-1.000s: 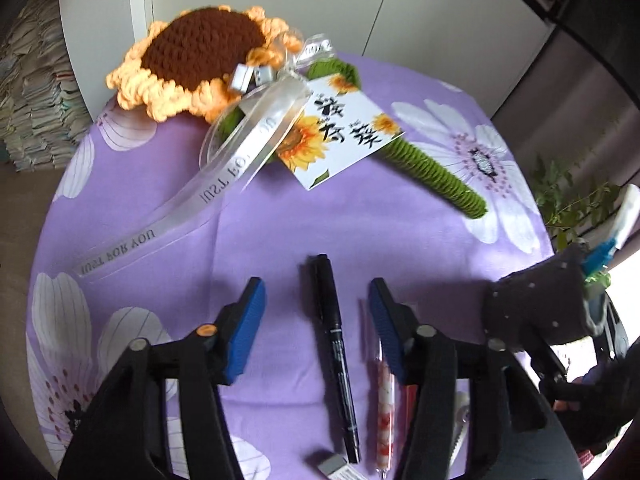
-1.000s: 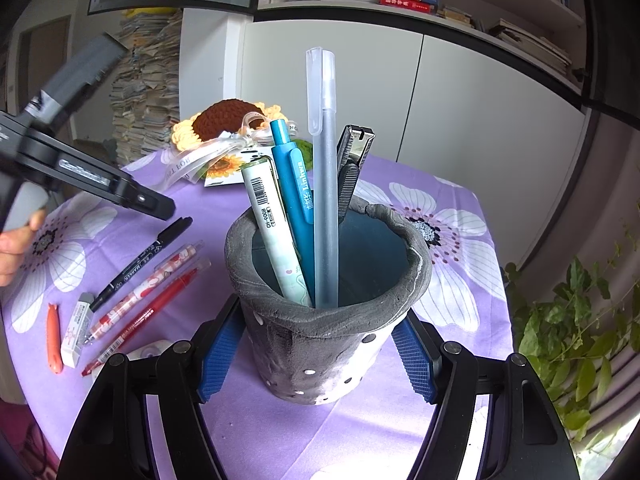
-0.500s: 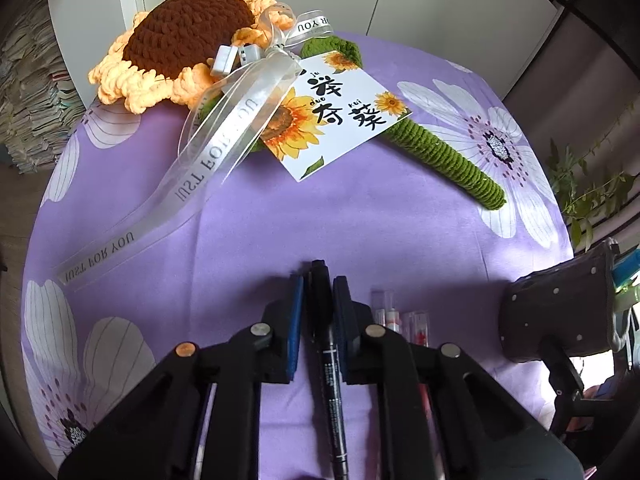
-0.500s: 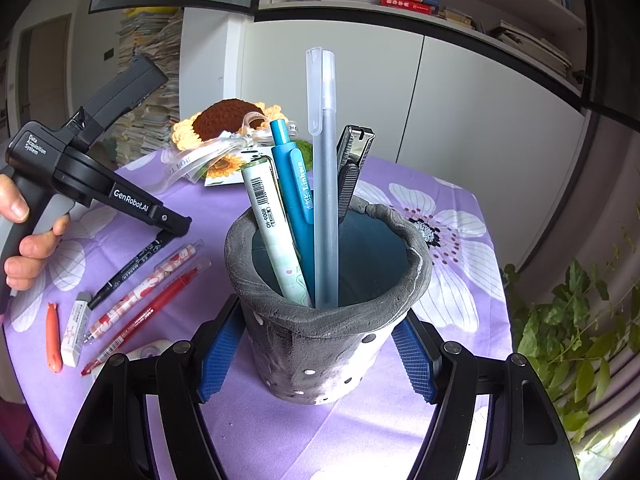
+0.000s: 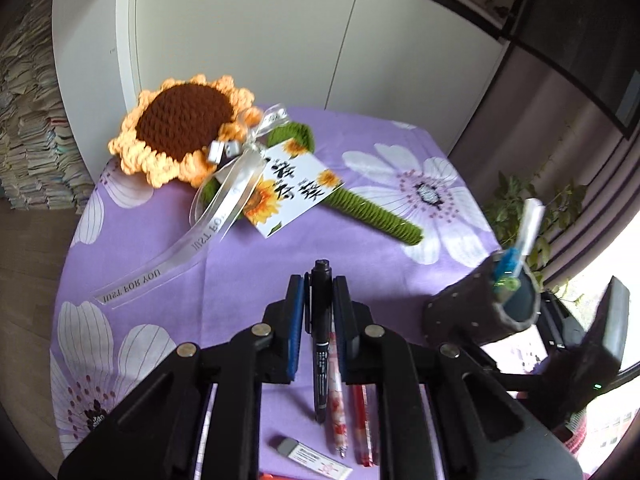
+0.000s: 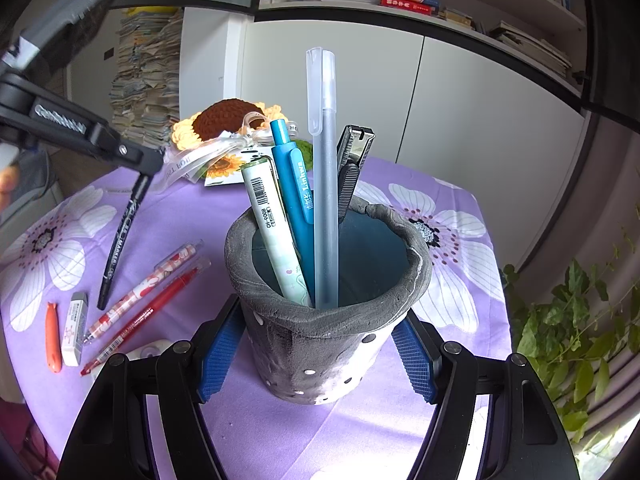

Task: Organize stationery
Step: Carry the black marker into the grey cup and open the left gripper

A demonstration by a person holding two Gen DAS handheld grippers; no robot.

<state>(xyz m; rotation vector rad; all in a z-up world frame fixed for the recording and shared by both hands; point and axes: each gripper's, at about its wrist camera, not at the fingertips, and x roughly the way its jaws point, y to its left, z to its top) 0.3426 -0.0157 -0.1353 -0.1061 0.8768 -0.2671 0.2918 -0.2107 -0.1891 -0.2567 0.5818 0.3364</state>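
A purple flower-print worktop carries a crocheted sunflower, two patterned pens, an eraser, an orange item, possibly a pen, and a grey pen pot.

Black plastic left tool, blue ribbed pads, silver pivot screws, matching right tool, white lettering

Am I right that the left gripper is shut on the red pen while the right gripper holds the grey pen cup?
Not quite: the left gripper is shut on the black marker, as the left wrist view shows. The red pen lies on the tablecloth. The right gripper does hold the grey pen cup.
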